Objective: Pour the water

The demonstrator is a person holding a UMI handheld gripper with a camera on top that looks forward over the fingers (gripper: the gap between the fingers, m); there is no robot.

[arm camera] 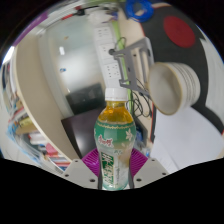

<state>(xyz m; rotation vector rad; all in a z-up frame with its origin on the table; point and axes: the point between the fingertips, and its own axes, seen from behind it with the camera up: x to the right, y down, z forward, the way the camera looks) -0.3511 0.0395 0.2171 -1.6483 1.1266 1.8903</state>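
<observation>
A clear plastic bottle (114, 140) with a green label, a white cap and yellowish liquid near its neck stands upright between my fingers. My gripper (114, 166) is shut on the bottle's lower body, and the magenta pads (90, 158) press on it from both sides. The bottle's base is hidden below the fingers. I cannot see a cup or other vessel for the water.
A round white object (178, 84) with stacked rims sits beyond the bottle to the right. A white table surface (185, 140) lies under it. A dark panel (78, 130) is behind the bottle to the left. Cables (143, 108) hang just behind the bottle.
</observation>
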